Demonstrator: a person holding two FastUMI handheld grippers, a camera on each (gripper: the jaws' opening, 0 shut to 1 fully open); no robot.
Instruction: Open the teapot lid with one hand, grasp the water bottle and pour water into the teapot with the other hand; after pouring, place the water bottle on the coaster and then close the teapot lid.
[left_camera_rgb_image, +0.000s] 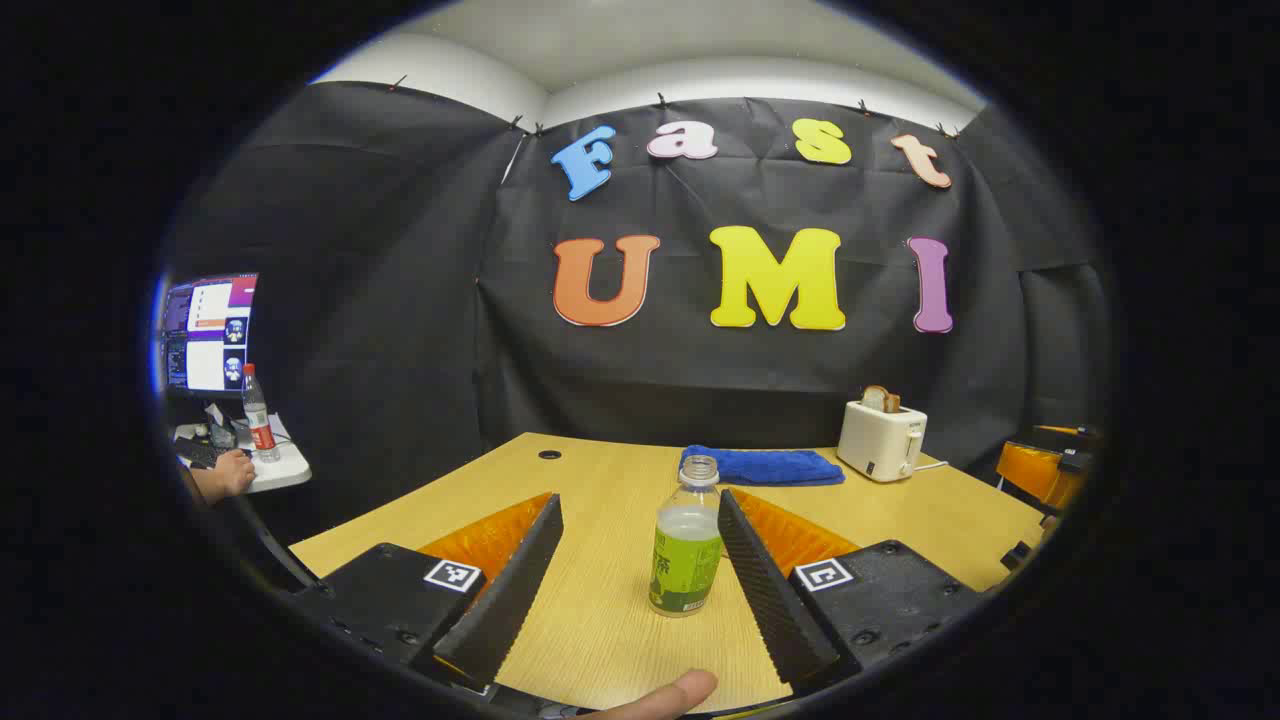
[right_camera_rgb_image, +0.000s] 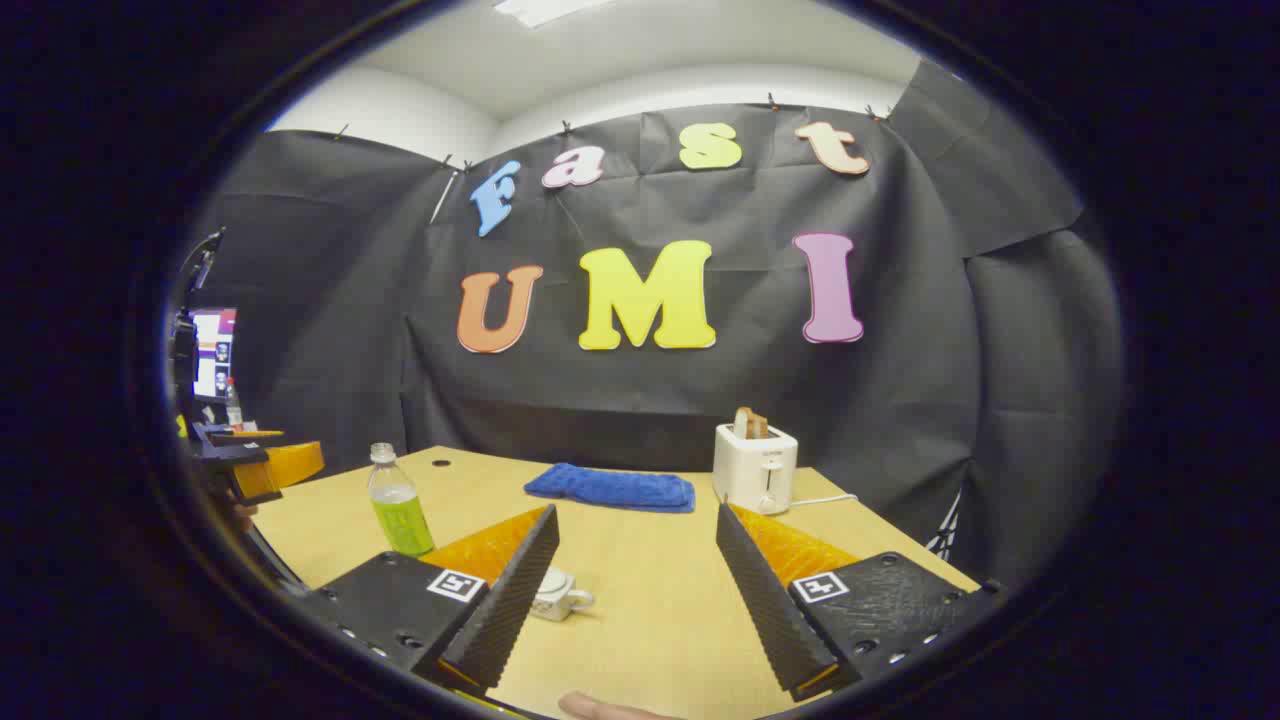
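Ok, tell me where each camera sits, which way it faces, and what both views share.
Left gripper view: rides the left gripper, facing across the table at the water bottle standing between its open fingers; a fingertip shows below.
Right gripper view: rides the right gripper, facing the teapot beside its left finger; the left gripper appears at far left.
Shared: water bottle, blue towel, toaster, table.

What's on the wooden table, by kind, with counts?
Water bottle: 1
Teapot: 1, partly hidden behind a finger
Blue towel: 1
Toaster: 1
Total: 4
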